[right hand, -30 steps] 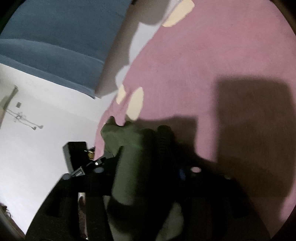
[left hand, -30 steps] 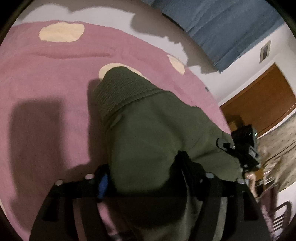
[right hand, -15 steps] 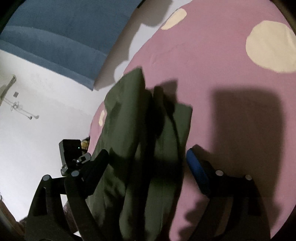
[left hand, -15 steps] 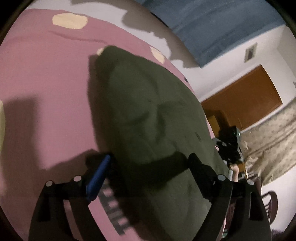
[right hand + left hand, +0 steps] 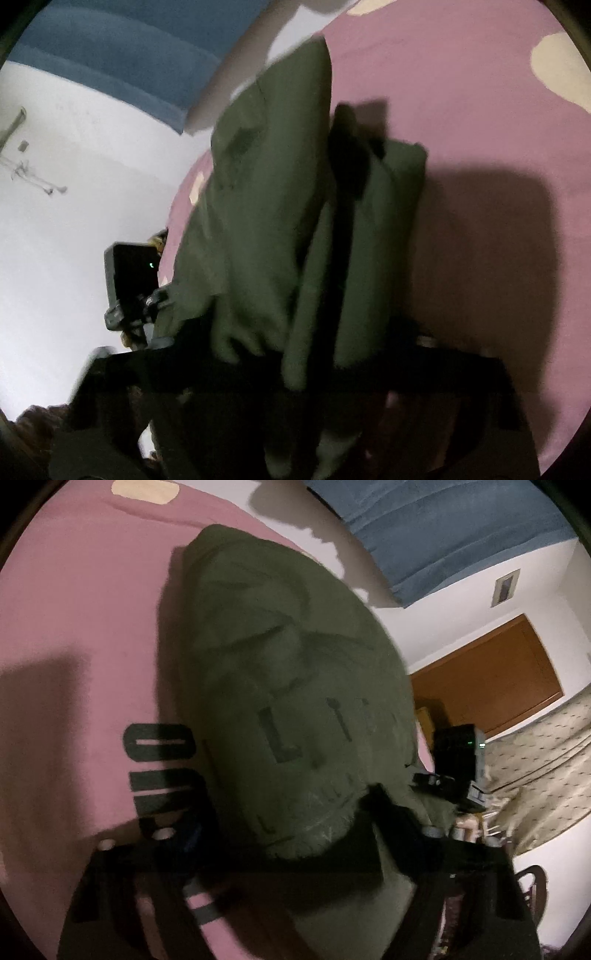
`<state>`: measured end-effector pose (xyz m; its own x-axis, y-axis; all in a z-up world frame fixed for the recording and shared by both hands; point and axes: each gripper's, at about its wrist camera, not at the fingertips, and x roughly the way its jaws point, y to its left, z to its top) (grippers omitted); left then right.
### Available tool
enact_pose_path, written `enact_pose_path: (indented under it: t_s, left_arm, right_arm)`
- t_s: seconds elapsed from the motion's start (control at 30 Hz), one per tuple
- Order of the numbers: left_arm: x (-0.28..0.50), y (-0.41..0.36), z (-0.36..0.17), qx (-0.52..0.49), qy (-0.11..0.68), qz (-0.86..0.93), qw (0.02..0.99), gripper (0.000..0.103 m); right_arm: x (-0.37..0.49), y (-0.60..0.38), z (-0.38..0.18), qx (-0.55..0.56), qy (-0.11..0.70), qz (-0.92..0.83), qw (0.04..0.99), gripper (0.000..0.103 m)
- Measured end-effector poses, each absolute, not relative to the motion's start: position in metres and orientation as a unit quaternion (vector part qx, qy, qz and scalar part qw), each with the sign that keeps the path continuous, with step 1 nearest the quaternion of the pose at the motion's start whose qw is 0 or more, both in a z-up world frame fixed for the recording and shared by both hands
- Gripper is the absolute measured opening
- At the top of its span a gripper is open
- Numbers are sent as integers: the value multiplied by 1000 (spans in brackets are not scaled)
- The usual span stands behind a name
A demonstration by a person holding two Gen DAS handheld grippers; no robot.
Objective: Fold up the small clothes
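Lying on the pink bedspread (image 5: 74, 635), the olive green garment (image 5: 288, 686) fills the centre of both frames. Both the left tongs (image 5: 280, 834) and right tongs (image 5: 291, 347) have just been closing around its near edge; whether they already grip it, I cannot tell.

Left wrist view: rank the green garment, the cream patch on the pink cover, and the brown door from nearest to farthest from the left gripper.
1. Green garment: between the left gripper's fingers, whose jaws have just been closing.
2. Cream patch: top left, on the pink cover beyond the garment.
3. Brown door: right, across the room.
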<state>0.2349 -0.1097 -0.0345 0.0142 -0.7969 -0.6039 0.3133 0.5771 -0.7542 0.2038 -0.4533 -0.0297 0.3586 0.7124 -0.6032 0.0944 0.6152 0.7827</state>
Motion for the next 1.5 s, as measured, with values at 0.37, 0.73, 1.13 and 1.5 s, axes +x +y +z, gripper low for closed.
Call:
enact_pose_path:
  t_s: [0.37, 0.73, 1.13, 1.5]
  left_arm:
    - [228, -111, -31, -215, 571, -405, 681, 80]
    - [243, -120, -44, -222, 580, -400, 675, 62]
    - [236, -122, -28, -198, 558, -403, 698, 42]
    - [226, -75, -17, -195, 552, -371, 721, 42]
  right_arm:
    - [203, -460, -44, 443, 497, 225, 711, 62]
    - [229, -447, -46, 430, 506, 248, 705, 64]
    - [225, -429, -39, 407, 482, 236, 739, 36]
    - [248, -382, -49, 399, 484, 280, 726, 35]
